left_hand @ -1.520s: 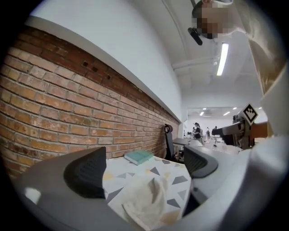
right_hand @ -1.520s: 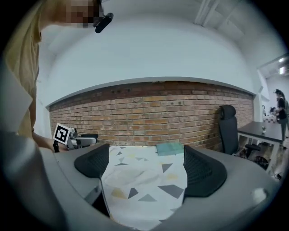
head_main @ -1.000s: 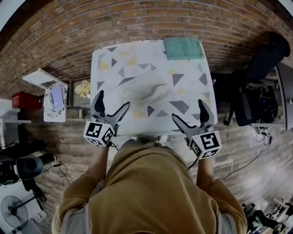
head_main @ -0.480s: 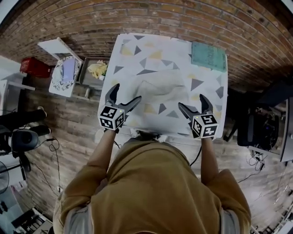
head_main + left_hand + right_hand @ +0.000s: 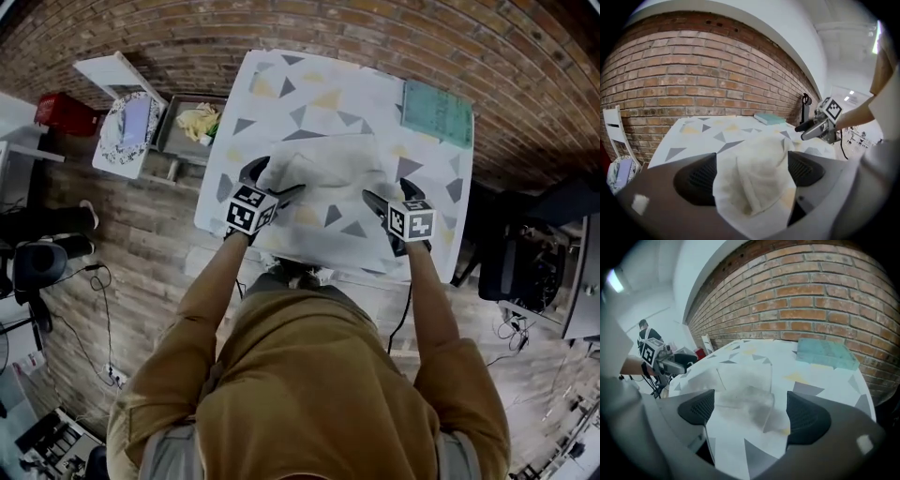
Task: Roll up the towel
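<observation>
A crumpled white towel point(image 5: 323, 169) lies in the middle of the table point(image 5: 272, 80), which has a triangle-print cover. My left gripper point(image 5: 274, 178) is low over the towel's left edge. In the left gripper view the towel point(image 5: 757, 183) bunches between the two pads point(image 5: 696, 180); the jaws have just been closing a little but stand wide, not pressing it. My right gripper point(image 5: 389, 195) is open at the towel's right edge. The right gripper view shows flat folded towel point(image 5: 745, 387) ahead of its open jaws. Each gripper shows in the other's view.
A teal folded cloth point(image 5: 438, 112) lies at the table's far right corner. Left of the table stand a white chair point(image 5: 127, 131), a tray of yellow stuff point(image 5: 197, 122) and a red box point(image 5: 66, 112). A dark office chair point(image 5: 525, 262) is at the right. A brick wall runs behind.
Both grippers have come down and forward from the table's near edge to the two sides of the towel. The towel has not moved.
</observation>
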### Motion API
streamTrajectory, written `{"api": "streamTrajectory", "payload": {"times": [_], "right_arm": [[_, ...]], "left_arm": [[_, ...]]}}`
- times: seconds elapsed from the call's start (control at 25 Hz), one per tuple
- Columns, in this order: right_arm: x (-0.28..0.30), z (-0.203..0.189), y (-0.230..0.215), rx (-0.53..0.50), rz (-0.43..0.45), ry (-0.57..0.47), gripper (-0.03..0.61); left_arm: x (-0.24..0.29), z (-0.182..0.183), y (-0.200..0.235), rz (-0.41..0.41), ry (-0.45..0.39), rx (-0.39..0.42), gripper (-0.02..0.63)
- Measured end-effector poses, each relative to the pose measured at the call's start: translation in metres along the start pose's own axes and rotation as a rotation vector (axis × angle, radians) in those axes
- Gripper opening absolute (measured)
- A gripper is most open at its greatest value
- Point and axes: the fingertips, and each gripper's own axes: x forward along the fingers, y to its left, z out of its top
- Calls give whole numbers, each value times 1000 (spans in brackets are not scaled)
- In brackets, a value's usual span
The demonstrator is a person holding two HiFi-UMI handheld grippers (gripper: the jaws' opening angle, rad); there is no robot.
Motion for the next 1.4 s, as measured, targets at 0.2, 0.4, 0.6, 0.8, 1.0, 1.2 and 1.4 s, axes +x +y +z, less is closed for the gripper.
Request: {"api": "streamTrajectory", "payload": {"times": [0.2,0.4,0.6,0.8,1.0,1.2,1.4], "right_arm": [[29,-14,-12,41,10,83,479],[45,-26,-11,49,25,153,410],[47,-27,-22,48,-43,165,225],[51,-23,-25,62,-58,157,94],[55,1,-39,39,-119,92,66],[34,44,-42,30,-147,-51,60],[-1,48,-24,-79,-191,-152,61]], "left_arm": [[28,-17,1,-29,123,7,394],[47,-38,10,-22,238,19,275],[60,-40,22,-13,266,-3,174],[77,-25,32,-32,255,2,132],[94,10,44,-32,173,14,107],[79,59,45,-26,-2,18,103],[26,71,22,-56,-148,29,103]]}}
